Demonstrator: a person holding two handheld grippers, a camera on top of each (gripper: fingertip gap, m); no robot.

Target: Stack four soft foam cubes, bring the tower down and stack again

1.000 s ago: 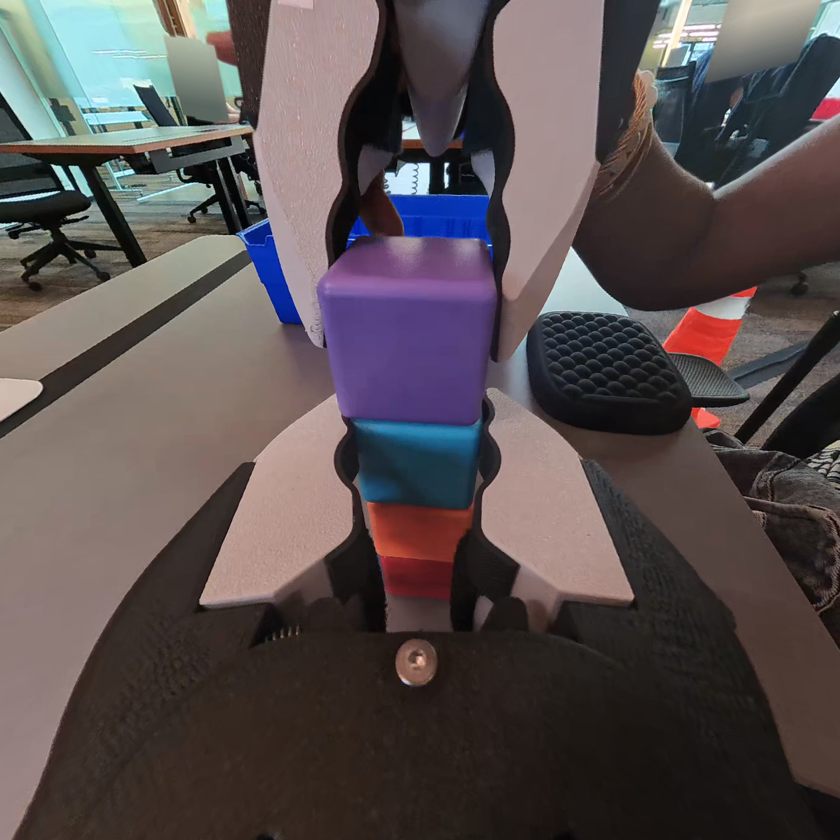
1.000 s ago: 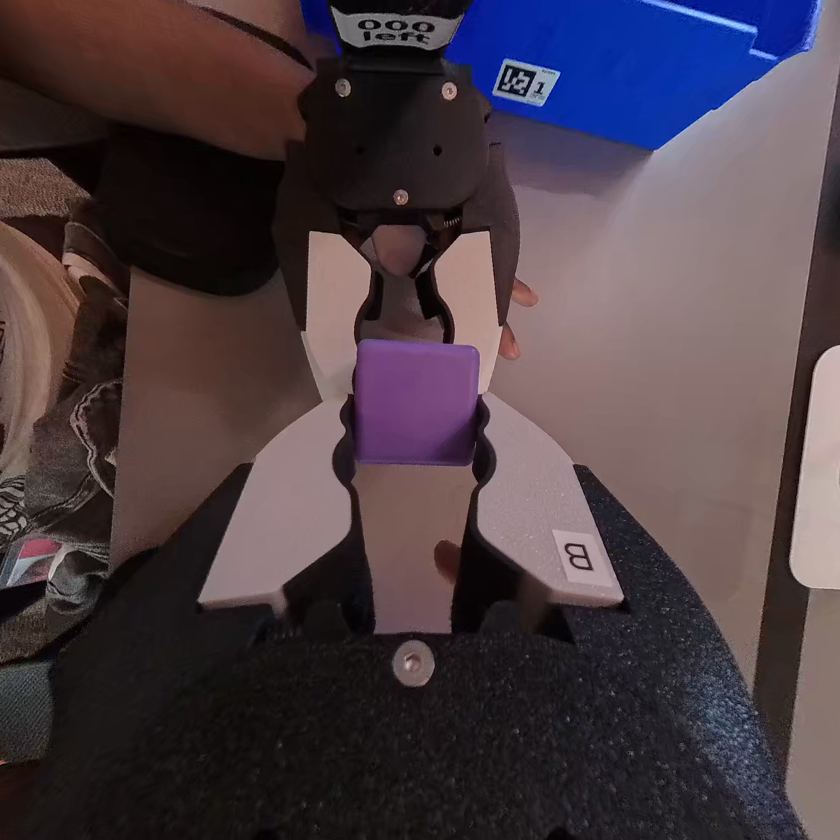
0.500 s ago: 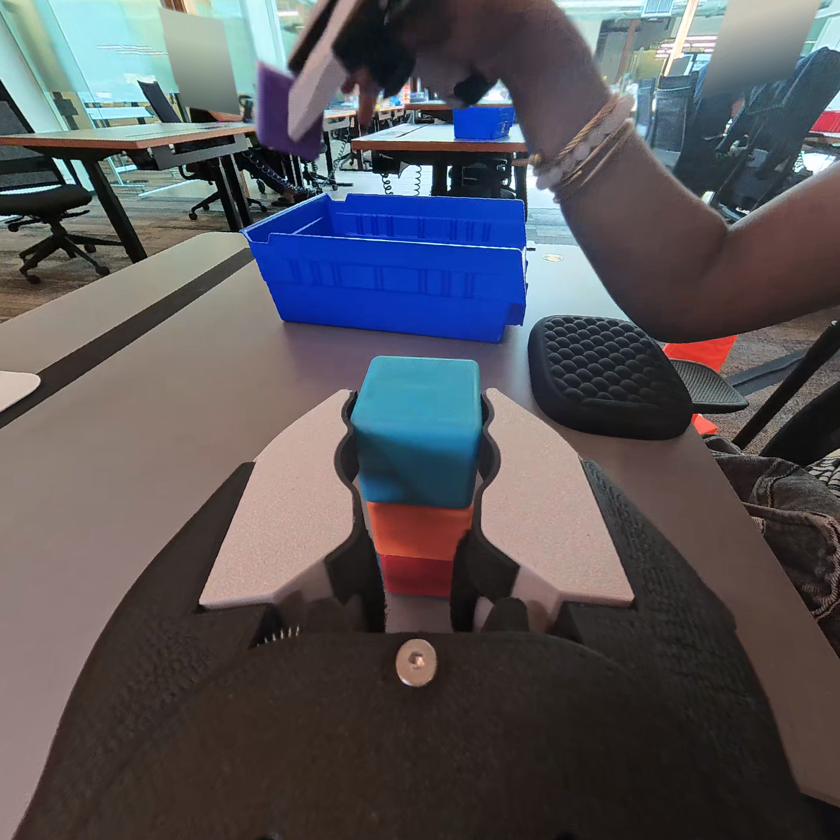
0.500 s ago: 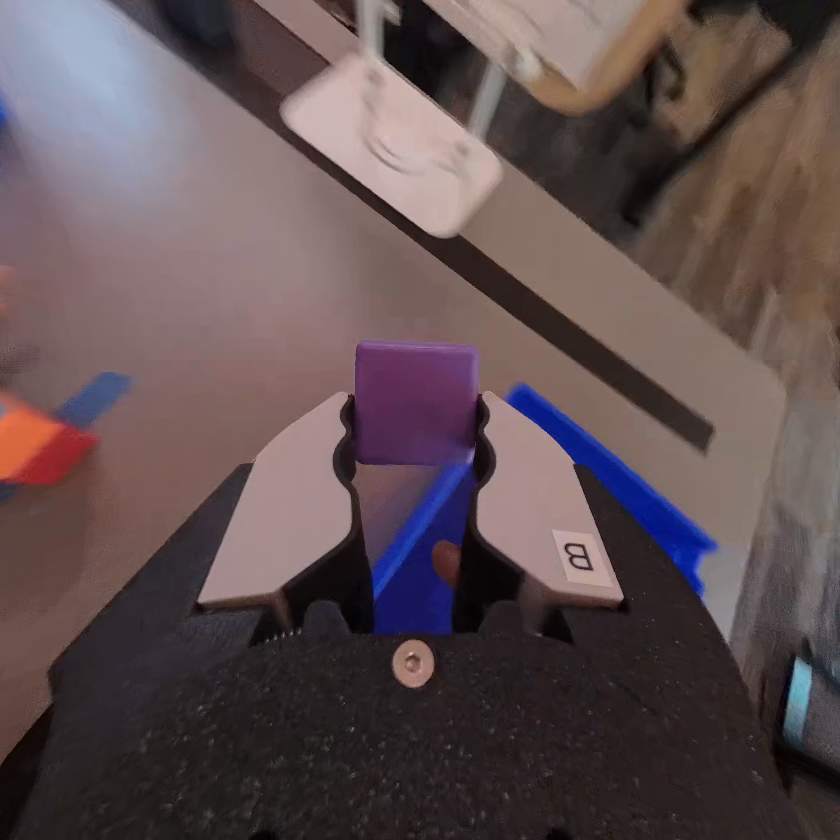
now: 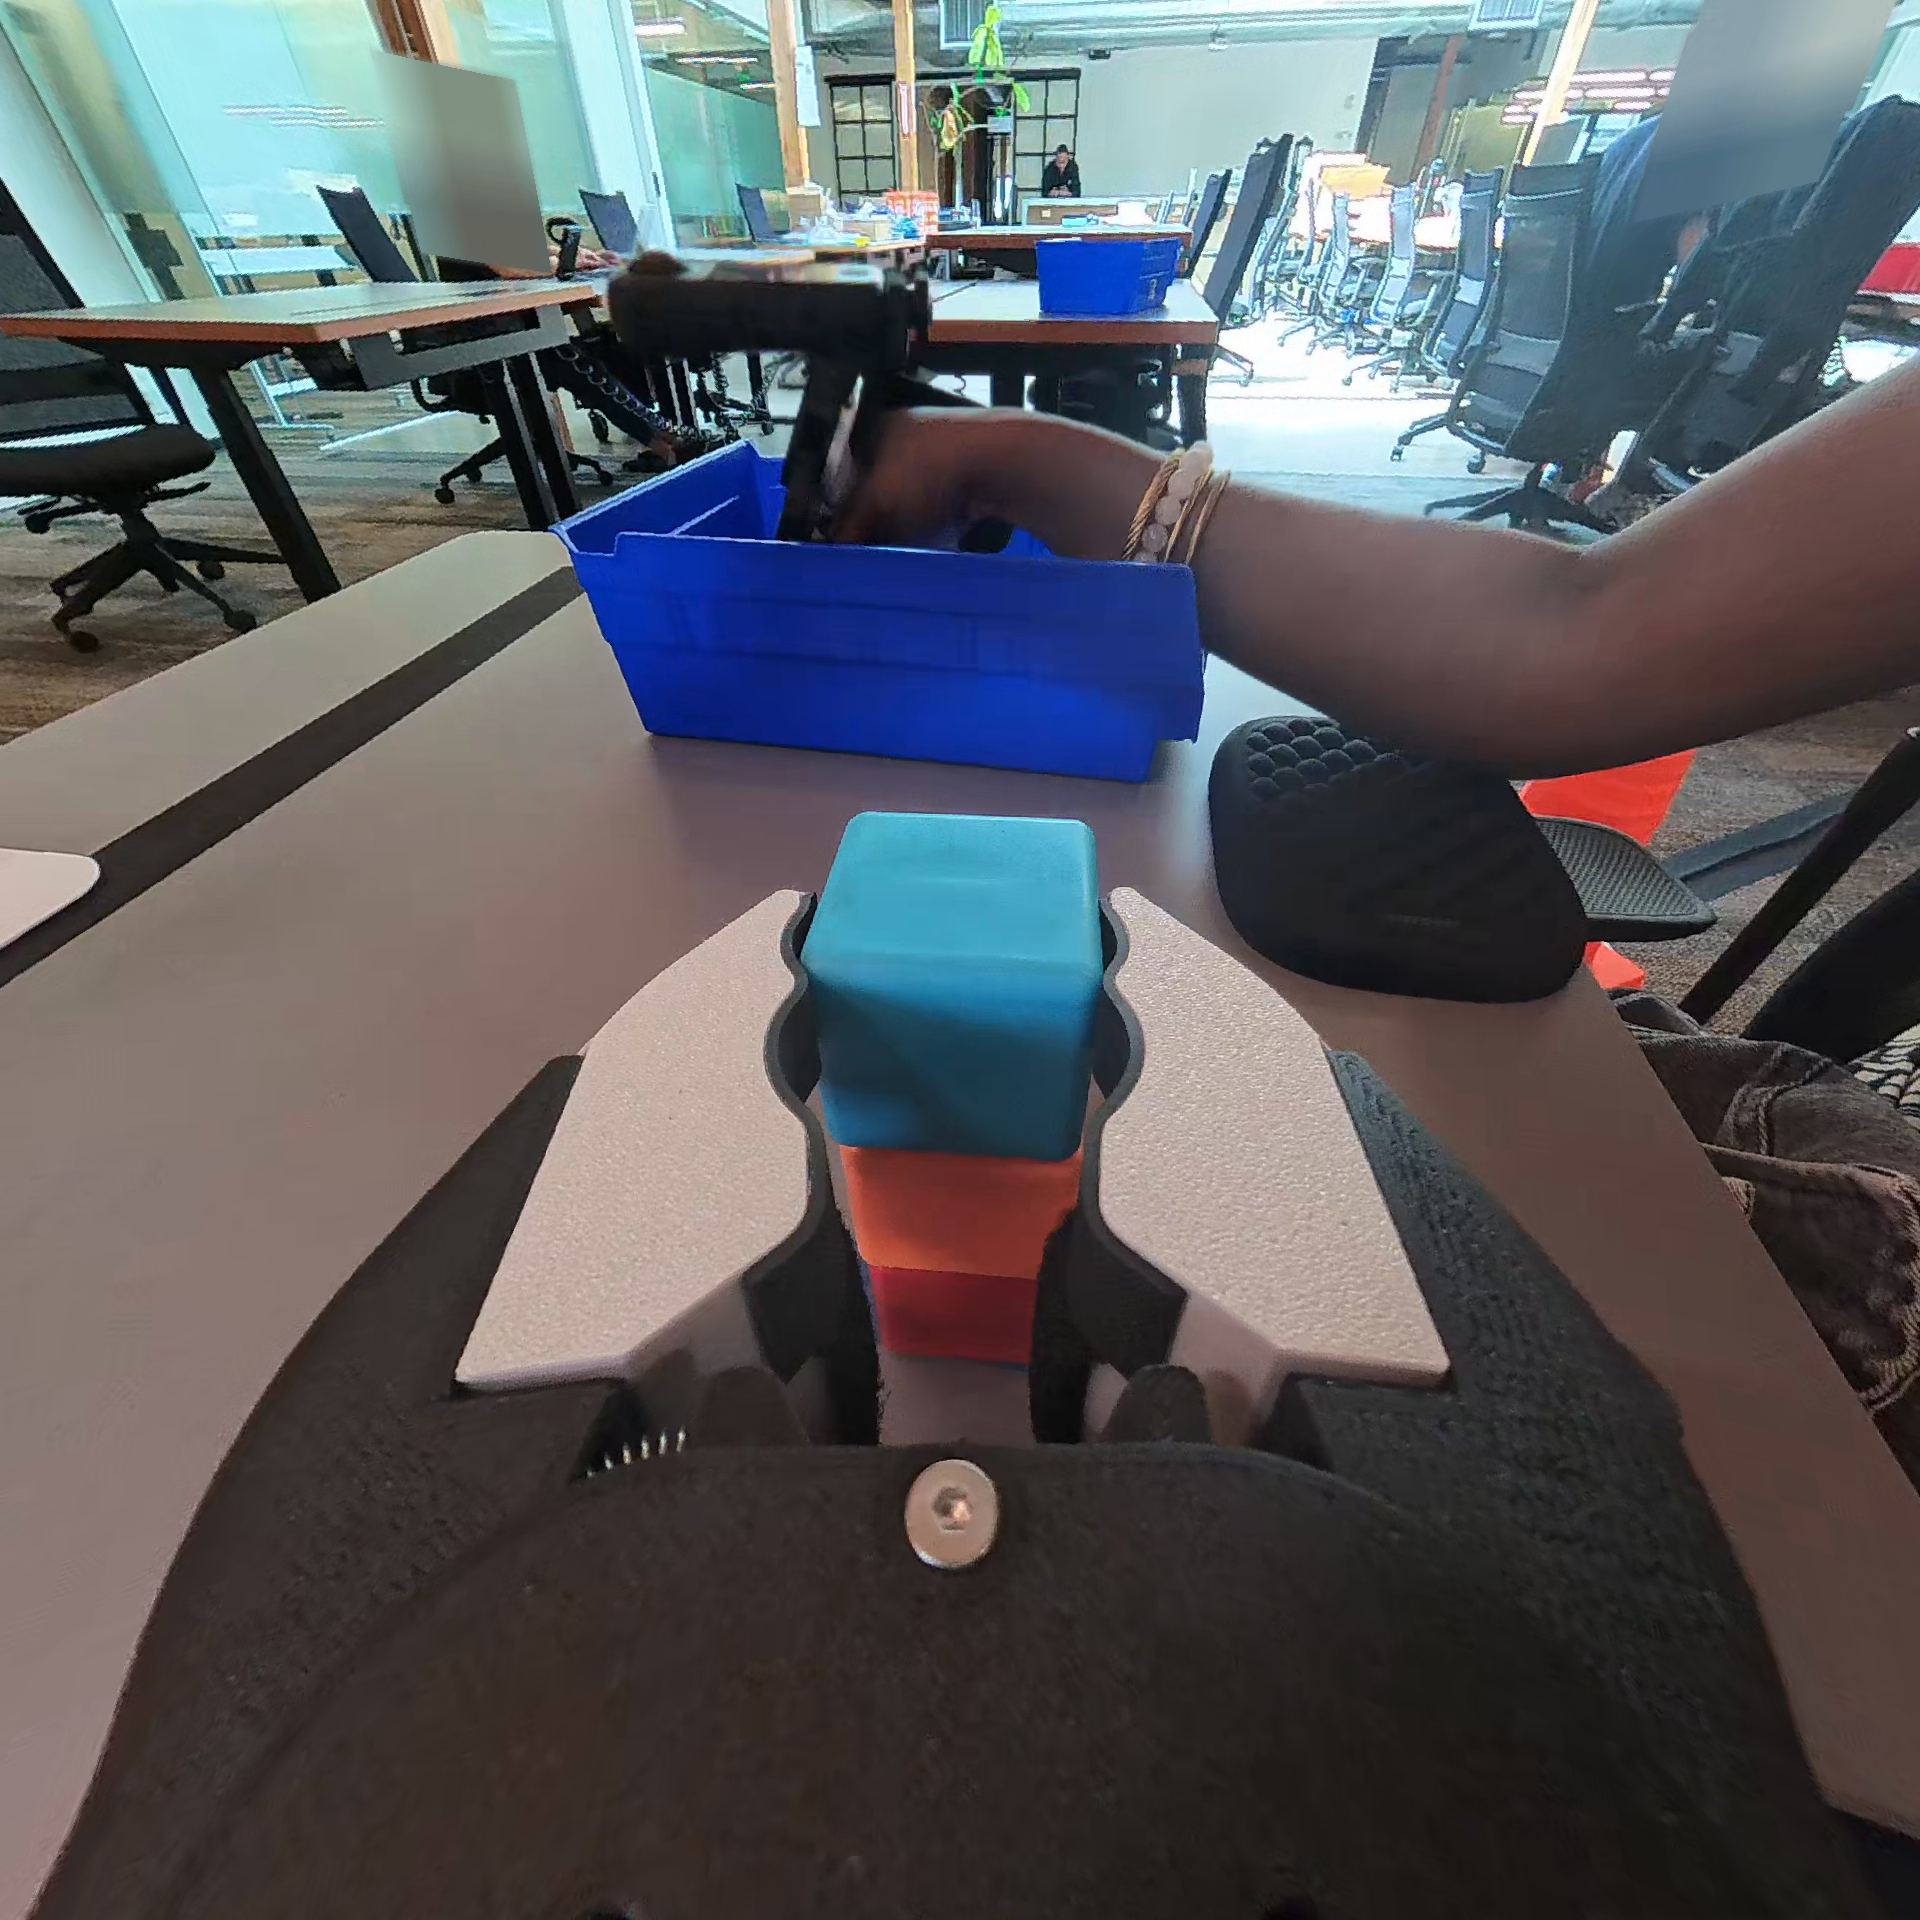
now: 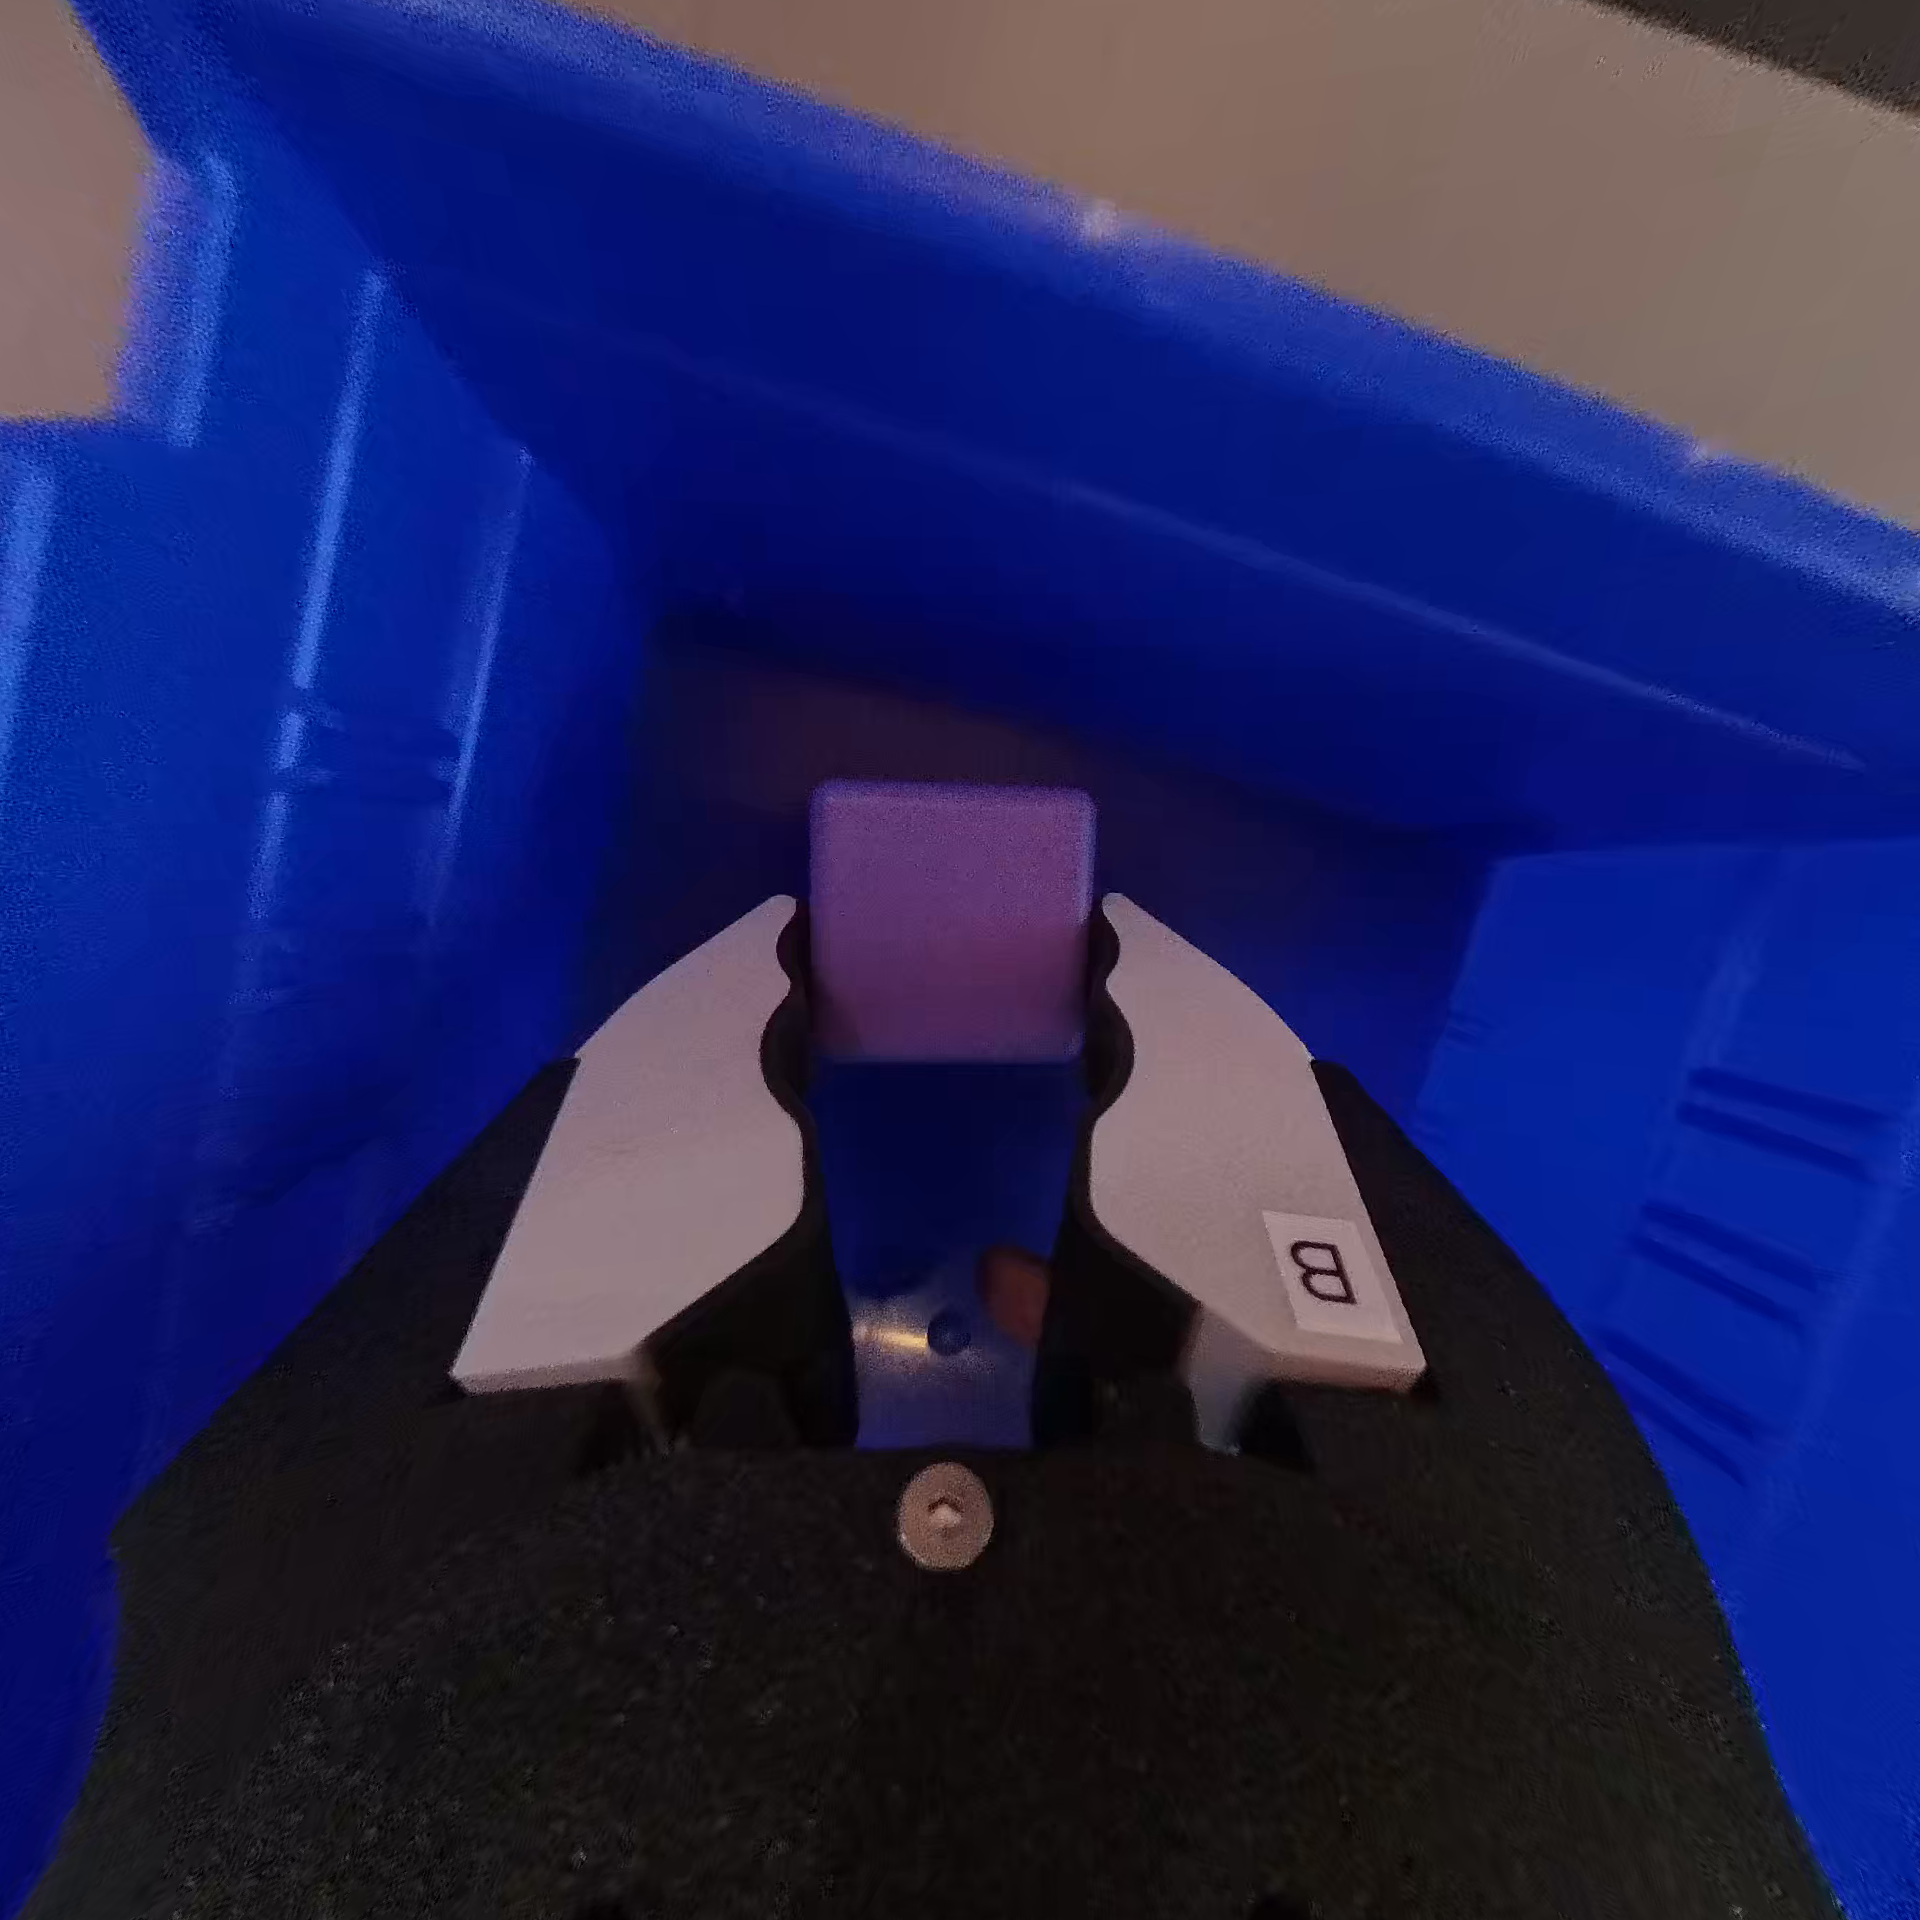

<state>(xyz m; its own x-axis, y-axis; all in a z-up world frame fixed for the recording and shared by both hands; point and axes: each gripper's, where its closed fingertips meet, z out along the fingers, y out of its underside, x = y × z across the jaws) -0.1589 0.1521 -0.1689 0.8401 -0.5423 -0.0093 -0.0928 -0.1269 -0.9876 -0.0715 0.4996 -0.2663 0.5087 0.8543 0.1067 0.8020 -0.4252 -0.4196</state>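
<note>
A tower of three foam cubes stands on the grey table: teal cube (image 5: pixel 951 1013) on top, orange cube (image 5: pixel 951 1210) under it, red cube (image 5: pixel 951 1309) at the bottom. My left gripper (image 5: pixel 951 997) is shut on the teal cube, a finger on each side. My right gripper (image 6: pixel 948 935) is shut on the purple cube (image 6: pixel 948 930) and holds it down inside the blue bin (image 6: pixel 312 727). In the left wrist view the right gripper's black body (image 5: pixel 821 416) dips into the blue bin (image 5: pixel 894 665); its fingers and the purple cube are hidden there.
The blue bin stands behind the tower. A black bumpy pad (image 5: pixel 1382 852) lies at the right by the table edge. A white flat object (image 5: pixel 36 894) lies at the far left. The person's forearm (image 5: pixel 1455 623) reaches across above the pad. There is about 35 cm between the tips of the two grippers.
The right gripper lifted the purple cube off the tower, swung it up and away, and has lowered it into the blue bin. The left gripper has stayed shut on the teal cube.
</note>
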